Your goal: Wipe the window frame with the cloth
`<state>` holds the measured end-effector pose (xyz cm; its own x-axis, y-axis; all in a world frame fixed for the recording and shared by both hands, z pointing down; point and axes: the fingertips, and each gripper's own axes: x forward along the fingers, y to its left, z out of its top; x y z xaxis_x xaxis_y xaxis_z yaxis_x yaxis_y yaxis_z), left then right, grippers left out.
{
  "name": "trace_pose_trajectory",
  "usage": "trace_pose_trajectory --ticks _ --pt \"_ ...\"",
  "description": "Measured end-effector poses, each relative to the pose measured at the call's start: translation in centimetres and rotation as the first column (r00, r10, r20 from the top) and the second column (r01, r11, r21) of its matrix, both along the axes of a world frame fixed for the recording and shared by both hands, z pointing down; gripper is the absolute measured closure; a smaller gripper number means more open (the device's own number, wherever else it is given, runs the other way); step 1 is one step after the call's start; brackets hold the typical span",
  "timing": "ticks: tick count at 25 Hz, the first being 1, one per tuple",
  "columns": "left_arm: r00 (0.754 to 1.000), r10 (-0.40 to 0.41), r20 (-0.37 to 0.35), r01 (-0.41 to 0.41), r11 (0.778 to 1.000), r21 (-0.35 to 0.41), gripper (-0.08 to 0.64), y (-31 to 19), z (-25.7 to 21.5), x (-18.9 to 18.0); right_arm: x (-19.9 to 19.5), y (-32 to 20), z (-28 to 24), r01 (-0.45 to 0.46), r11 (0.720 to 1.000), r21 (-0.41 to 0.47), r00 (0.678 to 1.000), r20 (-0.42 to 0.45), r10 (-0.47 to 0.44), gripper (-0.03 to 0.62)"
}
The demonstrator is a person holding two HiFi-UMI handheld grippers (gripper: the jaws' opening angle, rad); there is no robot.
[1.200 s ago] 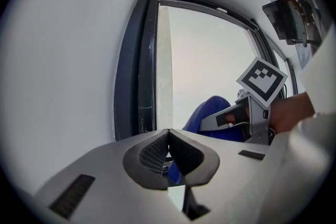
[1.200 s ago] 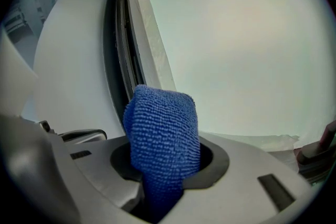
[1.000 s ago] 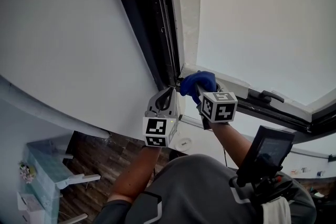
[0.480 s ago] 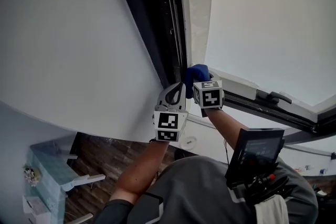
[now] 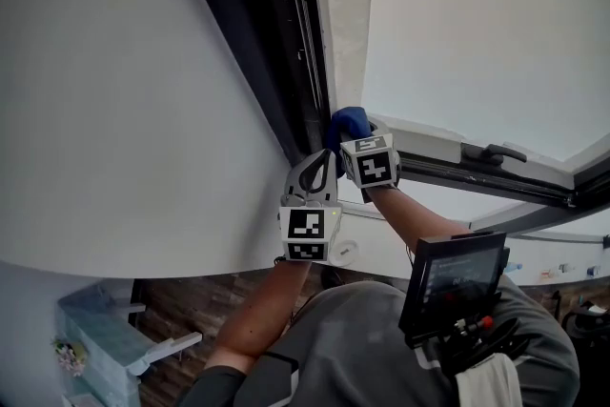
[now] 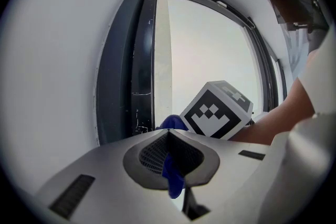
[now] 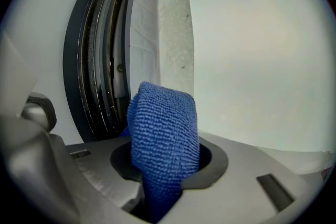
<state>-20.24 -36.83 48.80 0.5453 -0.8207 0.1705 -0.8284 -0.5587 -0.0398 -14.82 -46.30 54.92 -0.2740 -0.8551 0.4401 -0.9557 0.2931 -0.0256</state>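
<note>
Over the last second the blue cloth [image 5: 349, 121] has crept a little up the dark window frame [image 5: 286, 43], away from the corner near the middle of the head view where the upright channel meets the lower rail. The right gripper [image 5: 355, 140] has also drawn in close beside the left gripper [image 5: 322, 157]. I take that as a wiping stroke under way along the upright (the head camera has tilted too, so part of the shift may be only apparent). In the right gripper view the jaws are clamped on a thick fold of cloth, which stands at centre frame just before the ribbed channels. In the left gripper view the jaws meet at the tips with a thin blue tail nipped between them at lower centre, so that tool seems to grip the cloth as well. Whether the cloth actually presses on the frame is hidden behind the marker cubes. The pane [image 5: 477, 24] at upper right is washed out, and any dirt on the frame is too fine to make out.
</note>
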Motion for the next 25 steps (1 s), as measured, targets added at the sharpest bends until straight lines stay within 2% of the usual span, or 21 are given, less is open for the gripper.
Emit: trace_pose_trajectory --ticks 7,16,25 --pt "0.998 0.046 -0.038 -0.047 0.999 -0.025 0.551 0.5 -0.2 1.4 1.8 0.7 -0.1 -0.052 0.999 -0.002 0.999 0.009 0.052 0.46" --pt "0.995 0.092 -0.026 -0.092 0.996 -0.004 0.551 0.9 -0.9 4.2 5.9 2.3 0.0 -0.116 0.993 -0.025 0.993 0.026 0.116 0.459" --pt "0.988 0.151 -0.019 -0.152 0.988 -0.009 0.551 1.4 -0.3 8.3 11.6 4.2 0.2 -0.192 0.981 -0.039 0.981 0.027 0.193 0.459"
